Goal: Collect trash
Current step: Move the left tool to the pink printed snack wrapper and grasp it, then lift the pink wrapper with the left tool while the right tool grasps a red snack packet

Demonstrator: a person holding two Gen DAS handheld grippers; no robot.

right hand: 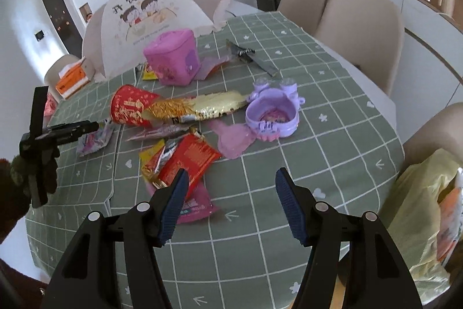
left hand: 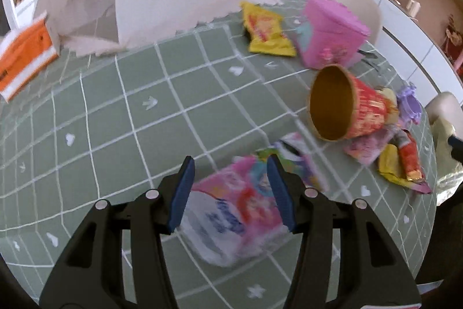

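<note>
My left gripper (left hand: 230, 164) is open just above a pink and white wrapper (left hand: 231, 210) lying on the green checked tablecloth (left hand: 130, 112); its jaws stand either side of the wrapper without gripping it. A red and gold paper cup (left hand: 344, 103) lies on its side to the right, beside a yellow wrapper (left hand: 267, 31). My right gripper (right hand: 230, 178) is open and empty above the cloth, with a red wrapper (right hand: 188, 161) and a pink wrapper (right hand: 196, 206) by its left finger. A gold foil wrapper (right hand: 208, 106) pokes out of the red cup (right hand: 130, 109). The left gripper (right hand: 69, 131) shows at the left.
A pink tin (right hand: 173, 60), a purple toy case (right hand: 272, 115), a mesh food cover (right hand: 139, 19) and an orange tissue box (left hand: 23, 57) stand on the table. A yellowish plastic bag (right hand: 425, 207) hangs at the right edge. Beige chairs (right hand: 356, 19) ring the far side.
</note>
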